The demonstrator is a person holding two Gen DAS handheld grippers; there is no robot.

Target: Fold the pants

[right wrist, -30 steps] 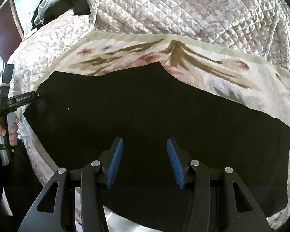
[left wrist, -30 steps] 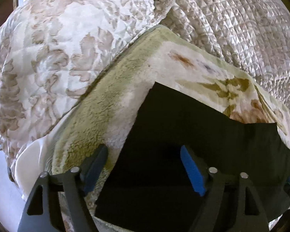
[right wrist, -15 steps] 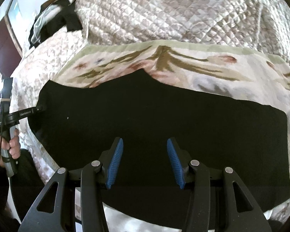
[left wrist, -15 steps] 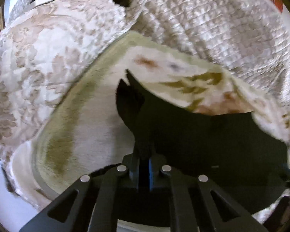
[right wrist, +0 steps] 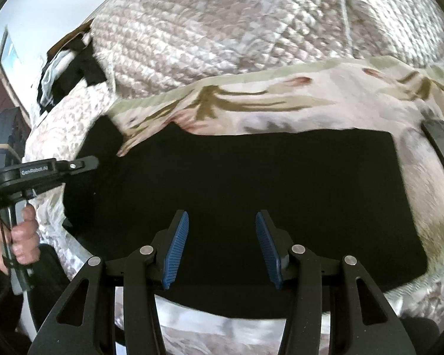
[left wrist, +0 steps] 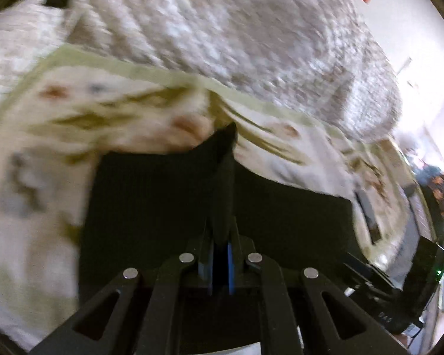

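The black pants [right wrist: 251, 183] lie spread flat on a floral blanket [right wrist: 310, 100] on the bed. My left gripper [left wrist: 220, 254] is shut on the left end of the pants [left wrist: 222, 183] and lifts a ridge of black cloth. In the right wrist view the left gripper [right wrist: 85, 164] shows at the pants' left edge, held by a hand. My right gripper [right wrist: 222, 248] is open and empty, its blue pads [right wrist: 176, 251] hovering over the near edge of the pants.
A quilted bedspread [right wrist: 222, 29] is heaped behind the blanket. Dark and white clothes [right wrist: 68, 65] lie at the far left of the bed. The right gripper's body [left wrist: 411, 272] shows at the right of the left wrist view.
My left gripper closed on the left end of the pants and carried it rightward, raising a fold. The right gripper stayed open over the near edge.
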